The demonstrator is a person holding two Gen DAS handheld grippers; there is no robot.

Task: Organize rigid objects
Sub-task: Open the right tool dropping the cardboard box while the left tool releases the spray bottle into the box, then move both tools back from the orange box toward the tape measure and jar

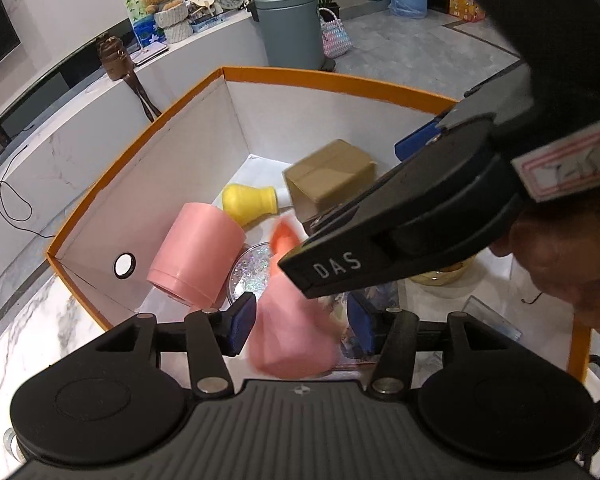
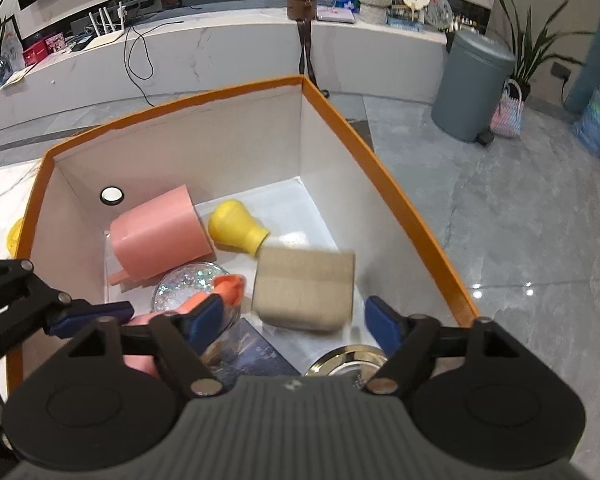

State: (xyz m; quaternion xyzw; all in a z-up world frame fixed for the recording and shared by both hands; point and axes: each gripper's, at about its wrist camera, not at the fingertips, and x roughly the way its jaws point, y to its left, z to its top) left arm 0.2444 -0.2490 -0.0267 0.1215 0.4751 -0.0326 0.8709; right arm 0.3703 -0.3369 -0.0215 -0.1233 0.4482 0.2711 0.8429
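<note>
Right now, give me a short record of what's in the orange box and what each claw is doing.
container: orange-rimmed box, white inside
lying in it: pink cup on its side; yellow bulb; glitter disc
cardboard box: blurred, between the open right claw pads, not gripped
pink-orange object: blurred, between the open left claw pads, not pressed
</note>
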